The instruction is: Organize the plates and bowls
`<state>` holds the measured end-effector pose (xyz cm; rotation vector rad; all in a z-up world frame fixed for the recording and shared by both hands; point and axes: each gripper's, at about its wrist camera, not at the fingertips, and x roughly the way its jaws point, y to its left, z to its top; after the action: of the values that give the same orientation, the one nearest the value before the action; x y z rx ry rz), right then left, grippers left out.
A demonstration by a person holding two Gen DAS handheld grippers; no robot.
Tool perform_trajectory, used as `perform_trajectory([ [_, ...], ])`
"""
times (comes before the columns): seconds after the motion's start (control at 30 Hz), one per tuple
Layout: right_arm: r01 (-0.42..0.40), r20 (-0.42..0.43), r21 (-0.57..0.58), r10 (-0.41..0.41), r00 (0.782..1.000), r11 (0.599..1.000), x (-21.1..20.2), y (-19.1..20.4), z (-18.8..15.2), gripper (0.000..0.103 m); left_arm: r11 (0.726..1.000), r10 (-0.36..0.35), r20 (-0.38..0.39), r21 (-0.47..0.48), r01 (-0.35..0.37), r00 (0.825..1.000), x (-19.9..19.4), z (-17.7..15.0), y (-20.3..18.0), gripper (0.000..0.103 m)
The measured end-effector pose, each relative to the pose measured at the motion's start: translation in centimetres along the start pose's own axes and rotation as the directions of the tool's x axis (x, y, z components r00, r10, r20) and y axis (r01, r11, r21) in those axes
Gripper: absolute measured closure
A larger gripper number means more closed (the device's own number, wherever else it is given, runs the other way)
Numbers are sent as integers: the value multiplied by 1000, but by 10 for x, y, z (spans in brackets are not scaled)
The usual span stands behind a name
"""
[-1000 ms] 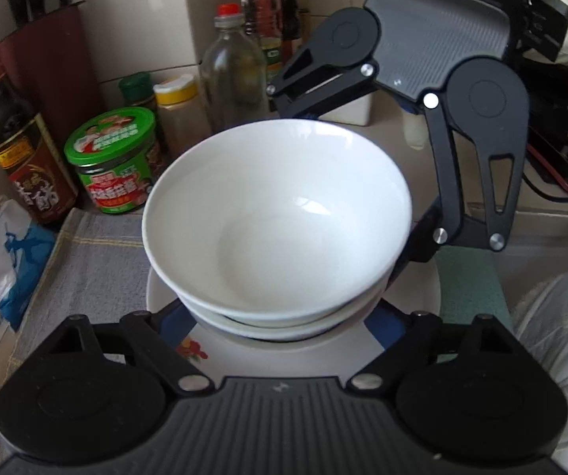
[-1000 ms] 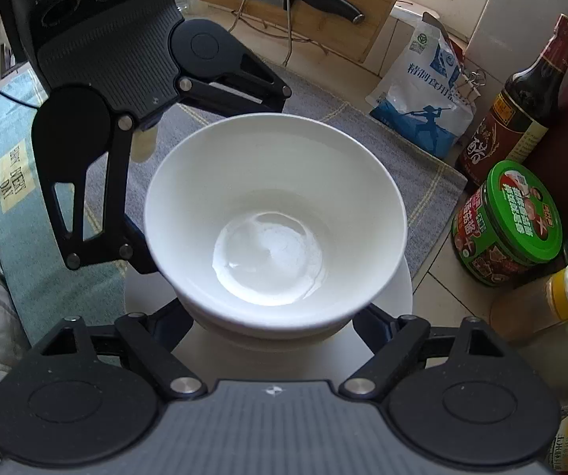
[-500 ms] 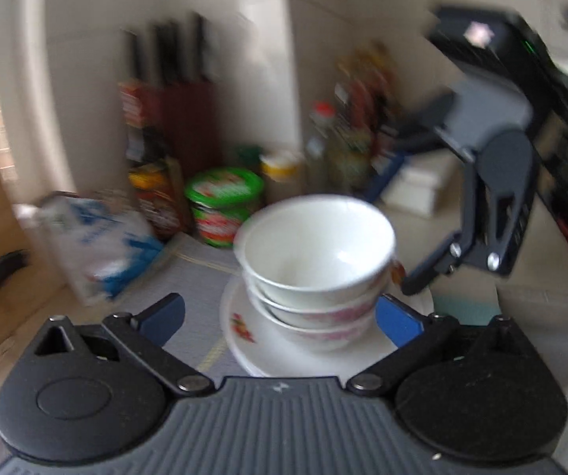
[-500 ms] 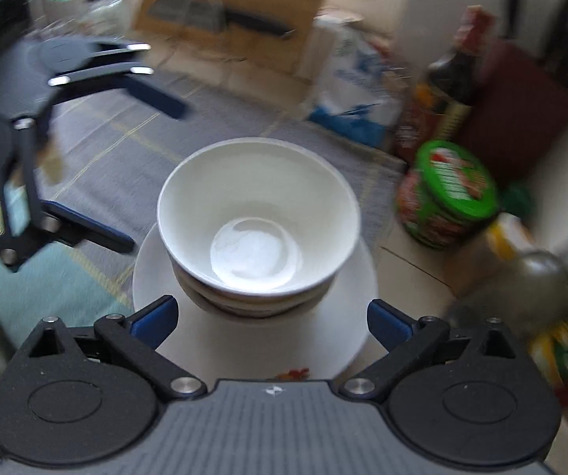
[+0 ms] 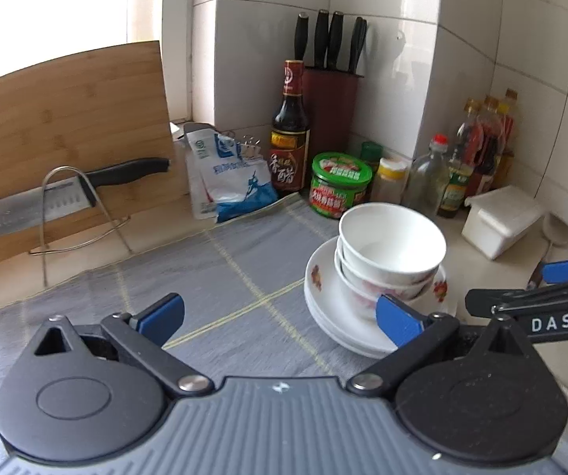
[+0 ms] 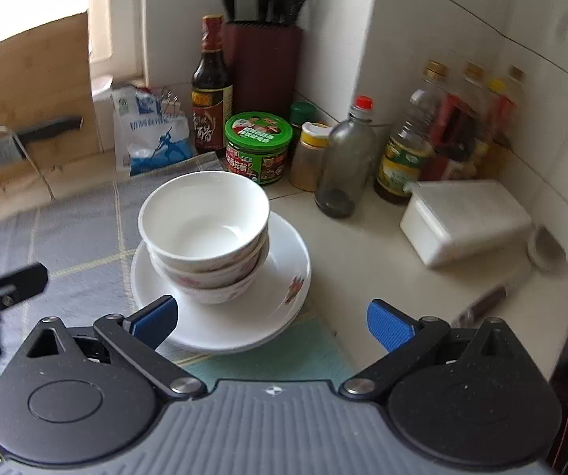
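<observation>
Two grippers: both angled down at the counter, nothing held.
Left gripper (image 5: 280, 314): jaws spread wide, empty, over grey cloth (image 5: 212, 277).
Bowls (image 6: 204, 233): three nested, on stacked plates (image 6: 284, 277), near green tin (image 6: 258, 146).
Right gripper (image 6: 270, 322): fully parted, empty, before the plates.
Left view only: whole cleaver (image 5: 70, 194), cutting board (image 5: 66, 118).

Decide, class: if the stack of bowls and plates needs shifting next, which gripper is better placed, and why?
Probably the right gripper: its open fingers frame the plates with the bowls straight ahead. The left gripper, also open, points at bare cloth, stack off to its side.
</observation>
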<state>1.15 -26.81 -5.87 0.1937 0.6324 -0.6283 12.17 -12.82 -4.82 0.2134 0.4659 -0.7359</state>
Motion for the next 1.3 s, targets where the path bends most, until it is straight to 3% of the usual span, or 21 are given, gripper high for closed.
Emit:
perform_trajectory([
  [0.4, -3, 17, 79, 2, 1000, 997, -23, 14, -13, 0, 999, 38, 8, 28, -38, 999, -19, -8, 2, 1],
  [1.3, 41, 41, 85, -44, 998, 996, -29, 12, -10, 0, 999, 42, 3, 12, -42, 999, -20, -1, -2, 1],
])
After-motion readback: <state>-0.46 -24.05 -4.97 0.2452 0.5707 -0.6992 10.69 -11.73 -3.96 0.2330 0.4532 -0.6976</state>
